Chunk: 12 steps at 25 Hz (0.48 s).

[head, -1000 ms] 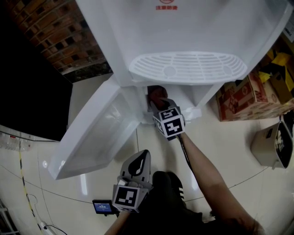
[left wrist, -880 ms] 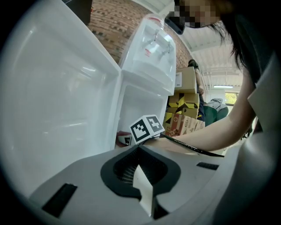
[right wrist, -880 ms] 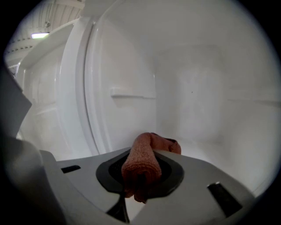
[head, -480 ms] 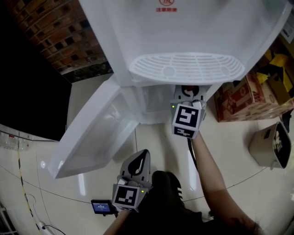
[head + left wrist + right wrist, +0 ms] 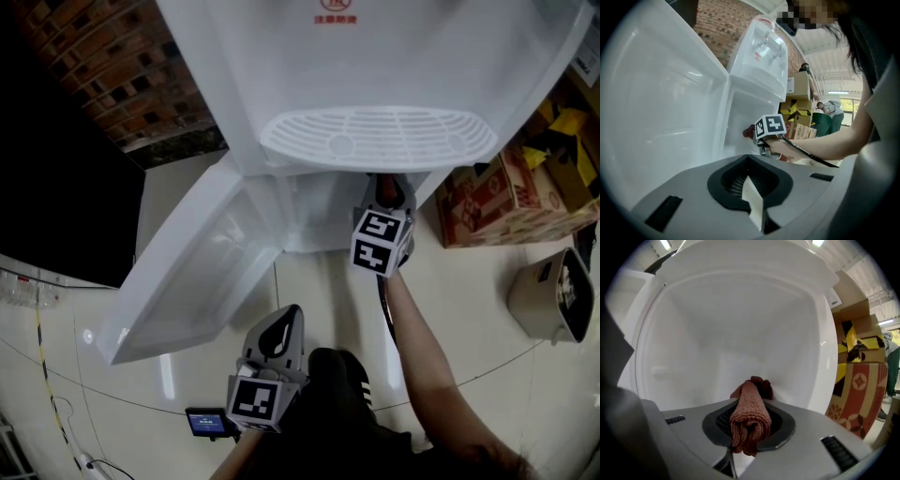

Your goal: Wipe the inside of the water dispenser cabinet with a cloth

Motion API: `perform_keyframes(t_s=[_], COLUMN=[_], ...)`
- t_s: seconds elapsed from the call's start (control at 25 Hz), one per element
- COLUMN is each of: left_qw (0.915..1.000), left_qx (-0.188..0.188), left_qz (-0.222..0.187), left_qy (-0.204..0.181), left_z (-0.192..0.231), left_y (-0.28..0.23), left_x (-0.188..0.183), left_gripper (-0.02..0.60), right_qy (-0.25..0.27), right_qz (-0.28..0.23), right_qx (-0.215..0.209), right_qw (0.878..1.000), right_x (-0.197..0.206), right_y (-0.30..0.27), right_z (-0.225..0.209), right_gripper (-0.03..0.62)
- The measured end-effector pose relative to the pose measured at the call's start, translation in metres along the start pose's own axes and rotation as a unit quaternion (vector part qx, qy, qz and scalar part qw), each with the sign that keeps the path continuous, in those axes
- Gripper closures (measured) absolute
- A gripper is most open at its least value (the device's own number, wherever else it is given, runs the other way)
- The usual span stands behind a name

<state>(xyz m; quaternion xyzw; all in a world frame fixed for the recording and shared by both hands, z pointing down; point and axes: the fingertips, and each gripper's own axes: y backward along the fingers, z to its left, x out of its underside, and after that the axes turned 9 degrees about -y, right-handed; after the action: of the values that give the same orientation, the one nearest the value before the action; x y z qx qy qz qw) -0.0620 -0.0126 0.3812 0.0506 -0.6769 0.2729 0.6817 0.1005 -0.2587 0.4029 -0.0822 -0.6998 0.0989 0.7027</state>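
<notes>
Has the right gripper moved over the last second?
Yes. The right gripper, shut on the cloth, shifted rightward beneath the drip tray, across the cabinet opening.

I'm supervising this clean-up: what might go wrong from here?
The rust-red knitted cloth is bunched narrow in the right gripper, so it may miss stretches of the white cabinet wall or slip out. That gripper works close under the white slotted drip tray and might knock it.

Glossy cream tiled floor [image 5: 141,394] under me, red brick wall [image 5: 103,66] upper left, printed brown cardboard boxes [image 5: 506,202] on my right.
</notes>
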Motion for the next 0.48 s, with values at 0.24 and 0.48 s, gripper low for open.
perform_keyframes(t_s=[0.24, 0.48], left_qw=[1.0, 1.0], left_qx=[-0.001, 0.001], left_qz=[-0.001, -0.001], left_qy=[0.003, 0.005], left_z=[0.001, 0.0], left_y=[0.0, -0.002], left_x=[0.001, 0.002], left_gripper=[0.601, 0.601], right_qy=[-0.007, 0.014], right_qz=[0.084, -0.042], right_qx=[-0.002, -0.01], right_qw=[0.996, 0.999], right_x=[0.078, -0.009], right_y=[0.004, 0.03], right_z=[-0.008, -0.004], right_gripper=[0.519, 0.519])
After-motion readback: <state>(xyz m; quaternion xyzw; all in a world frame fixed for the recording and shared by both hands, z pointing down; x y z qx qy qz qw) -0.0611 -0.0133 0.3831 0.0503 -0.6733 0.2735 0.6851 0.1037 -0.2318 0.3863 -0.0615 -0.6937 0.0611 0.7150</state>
